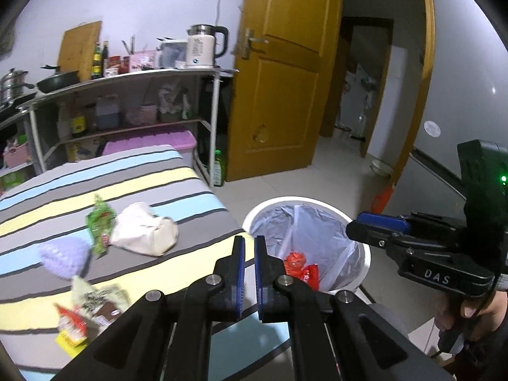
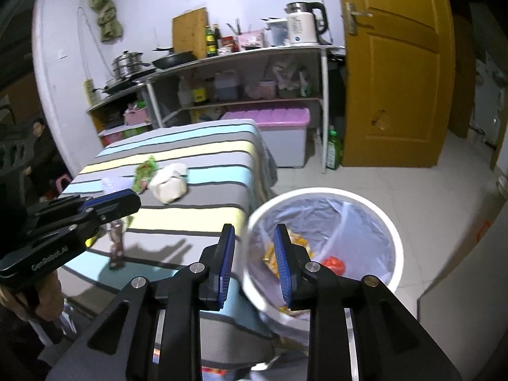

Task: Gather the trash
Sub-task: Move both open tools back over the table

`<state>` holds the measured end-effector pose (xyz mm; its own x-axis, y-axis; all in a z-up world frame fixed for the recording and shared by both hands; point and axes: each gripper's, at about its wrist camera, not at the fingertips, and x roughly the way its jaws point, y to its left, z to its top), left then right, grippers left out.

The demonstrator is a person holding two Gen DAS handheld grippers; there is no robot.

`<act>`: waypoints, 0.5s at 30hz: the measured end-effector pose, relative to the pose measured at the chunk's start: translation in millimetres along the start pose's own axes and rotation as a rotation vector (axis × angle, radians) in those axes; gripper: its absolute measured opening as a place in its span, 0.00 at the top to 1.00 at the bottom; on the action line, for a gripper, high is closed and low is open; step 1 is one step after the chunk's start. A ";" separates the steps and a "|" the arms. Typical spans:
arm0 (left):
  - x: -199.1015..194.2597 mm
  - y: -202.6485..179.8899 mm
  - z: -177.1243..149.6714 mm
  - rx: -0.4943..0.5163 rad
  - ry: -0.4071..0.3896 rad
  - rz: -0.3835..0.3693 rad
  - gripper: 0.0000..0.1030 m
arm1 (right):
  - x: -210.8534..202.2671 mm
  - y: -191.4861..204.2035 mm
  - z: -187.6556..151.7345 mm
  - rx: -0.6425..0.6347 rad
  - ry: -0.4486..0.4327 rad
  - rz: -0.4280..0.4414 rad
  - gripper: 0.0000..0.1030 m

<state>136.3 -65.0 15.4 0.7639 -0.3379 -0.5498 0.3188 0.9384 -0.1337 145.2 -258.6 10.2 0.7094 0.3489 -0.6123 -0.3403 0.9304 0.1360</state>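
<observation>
My left gripper [image 1: 249,244] hovers over the near edge of the striped table [image 1: 190,190], its jaws shut with nothing between them. On the cloth lie a green wrapper [image 1: 100,222], a crumpled white bag [image 1: 143,231], a fluffy purple piece [image 1: 63,257] and several snack packets [image 1: 95,304]. To the table's right stands a white bin [image 1: 365,254] with a clear liner, holding red wrappers [image 1: 300,266]. My right gripper [image 2: 254,231] is open and empty above the bin's rim [image 2: 393,241]. Inside the bin are orange-yellow trash [image 2: 300,241] and a red wrapper [image 2: 333,263].
Behind the table a metal shelf [image 2: 241,52] carries a kettle, pans and bottles. A pink-lidded box [image 2: 270,117] and a green bottle [image 2: 333,150] stand near the yellow door [image 2: 393,79]. A person sits at far left [image 2: 41,149]. Tiled floor surrounds the bin.
</observation>
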 end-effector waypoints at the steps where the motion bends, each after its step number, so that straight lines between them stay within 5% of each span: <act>1: -5.3 3.5 -1.3 -0.007 -0.006 0.008 0.96 | -1.1 6.9 -0.3 -0.011 -0.002 0.013 0.74; 5: -25.5 19.7 -7.4 -0.048 -0.024 0.039 0.83 | -0.3 26.8 -0.5 -0.041 -0.004 0.049 0.74; 15: -62.3 57.3 -31.5 -0.093 -0.031 0.131 0.78 | 5.9 71.6 -6.1 -0.105 0.001 0.146 0.74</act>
<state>89.3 12.1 16.1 0.8131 -0.2130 -0.5418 0.1629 0.9767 -0.1396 121.2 -190.6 11.6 0.6470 0.4798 -0.5926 -0.5028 0.8528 0.1415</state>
